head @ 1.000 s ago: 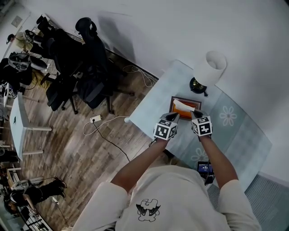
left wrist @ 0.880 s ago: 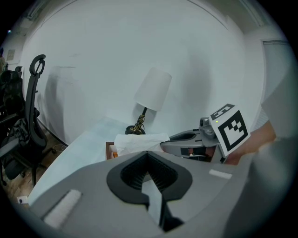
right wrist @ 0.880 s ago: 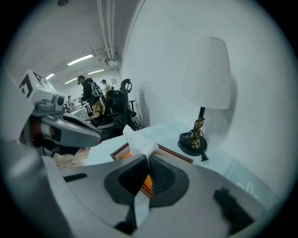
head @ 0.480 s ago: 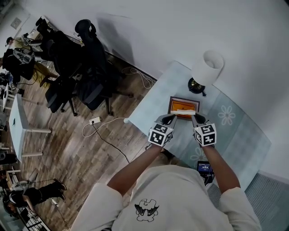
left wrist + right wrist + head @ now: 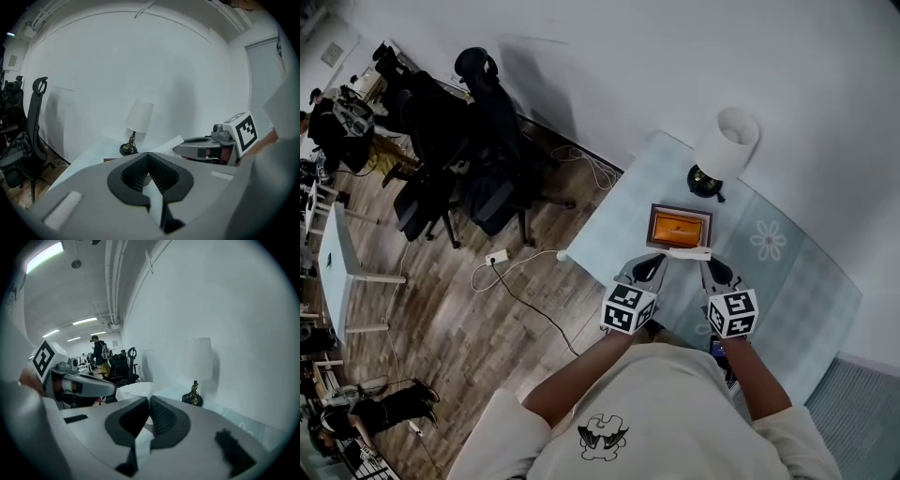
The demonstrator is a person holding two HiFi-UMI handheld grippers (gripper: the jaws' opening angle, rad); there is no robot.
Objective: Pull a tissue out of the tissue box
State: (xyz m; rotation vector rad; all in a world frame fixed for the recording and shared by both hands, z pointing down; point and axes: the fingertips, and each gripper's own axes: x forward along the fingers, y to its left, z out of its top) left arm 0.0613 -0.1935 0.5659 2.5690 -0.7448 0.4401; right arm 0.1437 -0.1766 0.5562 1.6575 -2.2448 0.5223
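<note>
The tissue box (image 5: 679, 228), a wood-framed box with an orange top, stands on the pale blue table (image 5: 787, 281). A white tissue (image 5: 688, 253) is stretched level between my two grippers, just on the near side of the box. My left gripper (image 5: 660, 260) is shut on the tissue's left end (image 5: 157, 202). My right gripper (image 5: 706, 262) is shut on its right end (image 5: 136, 391). In the left gripper view the jaws (image 5: 148, 155) meet on the sheet; in the right gripper view the jaws (image 5: 149, 400) pinch it too.
A table lamp (image 5: 724, 148) with a white shade stands behind the box, close to the wall. A dark phone-like device (image 5: 722, 349) lies at the table's near edge. Office chairs (image 5: 478, 141) and a cable with a socket strip (image 5: 498, 254) are on the wooden floor at left.
Both grippers have come up and back toward the person, drawing the tissue from the box's opening until it spans between them in front of the box.
</note>
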